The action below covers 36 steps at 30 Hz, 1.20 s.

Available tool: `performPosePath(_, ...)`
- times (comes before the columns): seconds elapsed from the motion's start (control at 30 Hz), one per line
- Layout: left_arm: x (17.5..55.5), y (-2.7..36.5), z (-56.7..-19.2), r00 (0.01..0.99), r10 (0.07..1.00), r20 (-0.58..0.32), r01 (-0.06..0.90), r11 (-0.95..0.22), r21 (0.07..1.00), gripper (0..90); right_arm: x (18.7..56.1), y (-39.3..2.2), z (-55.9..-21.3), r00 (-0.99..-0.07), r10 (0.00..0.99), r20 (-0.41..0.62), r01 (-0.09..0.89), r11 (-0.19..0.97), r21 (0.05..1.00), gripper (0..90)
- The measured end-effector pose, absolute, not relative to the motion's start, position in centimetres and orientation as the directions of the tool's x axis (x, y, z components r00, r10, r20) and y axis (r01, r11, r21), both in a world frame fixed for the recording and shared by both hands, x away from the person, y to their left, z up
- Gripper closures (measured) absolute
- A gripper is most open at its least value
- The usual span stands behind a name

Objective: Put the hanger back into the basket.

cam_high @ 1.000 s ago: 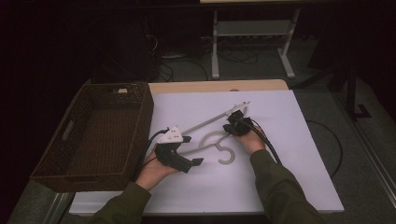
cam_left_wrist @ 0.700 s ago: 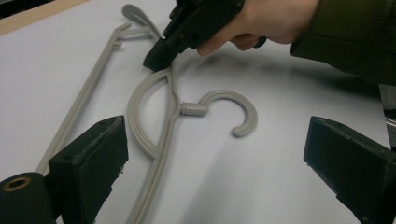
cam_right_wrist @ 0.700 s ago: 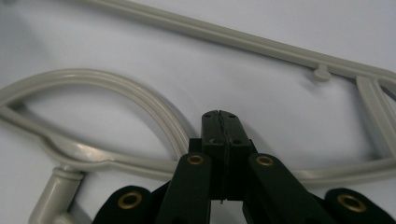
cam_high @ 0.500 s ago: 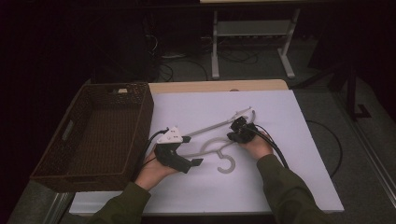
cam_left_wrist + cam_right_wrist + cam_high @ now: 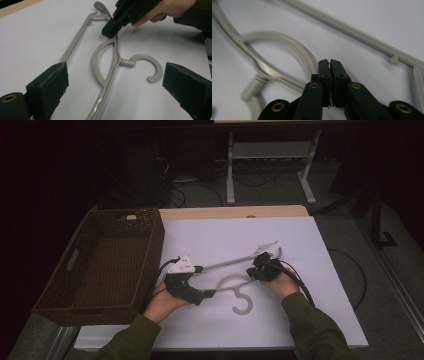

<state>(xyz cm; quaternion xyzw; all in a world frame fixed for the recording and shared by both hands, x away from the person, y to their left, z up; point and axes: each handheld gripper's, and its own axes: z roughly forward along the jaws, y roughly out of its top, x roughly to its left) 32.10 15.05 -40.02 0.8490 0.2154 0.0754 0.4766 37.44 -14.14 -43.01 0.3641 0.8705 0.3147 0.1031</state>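
A grey plastic hanger lies flat on the white table top, its hook toward the person. My left gripper is open at the hanger's near end. In the left gripper view its jaws stand wide apart on either side of the hanger, touching nothing. My right gripper is shut, with its tips down against the hanger's curved arm. In the right gripper view the jaws meet with nothing between them. The left gripper view shows the right gripper pressing on that arm.
A dark woven basket stands at the table's left side, close to my left hand. Black cables trail from both grippers over the sheet. Beyond the table's far edge stand a metal stand and floor cables.
The hanger has slid toward the person and slightly right, and the right gripper has moved the same way with its tips on it. The left gripper has hardly moved.
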Motion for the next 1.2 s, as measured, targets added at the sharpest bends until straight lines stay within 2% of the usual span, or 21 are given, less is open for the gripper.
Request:
performPosePath(0.17, 32.3, 15.6, -39.6, 0.887, 0.453, -0.089, 0.301, -0.421, 0.856, 6.2, 36.5, -11.8, -41.8, -0.768, 0.631, 0.112, 0.520, 0.511, 0.685, 88.9)
performPosePath(0.3, 32.2, 15.6, -39.6, 0.887, 0.452, -0.091, 0.300, -0.414, 0.859, 6.2, 36.3, -8.3, -42.3, -0.816, 0.569, 0.104, 0.473, 0.554, 0.685, 88.9)
performPosePath(0.37, 32.2, 15.7, -39.5, 0.887, 0.453, -0.092, 0.300, -0.412, 0.861, 6.2, 36.6, -6.3, -42.8, -0.832, 0.538, 0.132, 0.470, 0.558, 0.684, 89.0)
performPosePath(0.53, 32.2, 15.9, -39.4, 0.886, 0.455, -0.091, 0.295, -0.402, 0.867, 6.2, 36.9, -4.5, -44.1, -0.848, 0.506, 0.154, 0.470, 0.587, 0.660, 89.0)
performPosePath(0.8, 32.1, 16.0, -39.2, 0.886, 0.455, -0.087, 0.294, -0.406, 0.865, 6.2, 35.8, -4.4, -44.3, -0.874, 0.461, 0.156, 0.447, 0.633, 0.632, 89.2)
performPosePath(1.2, 32.0, 15.9, -39.2, 0.888, 0.452, -0.085, 0.289, -0.406, 0.867, 6.2, 32.0, -6.4, -44.2, -0.914, 0.378, 0.148, 0.385, 0.690, 0.613, 89.0)
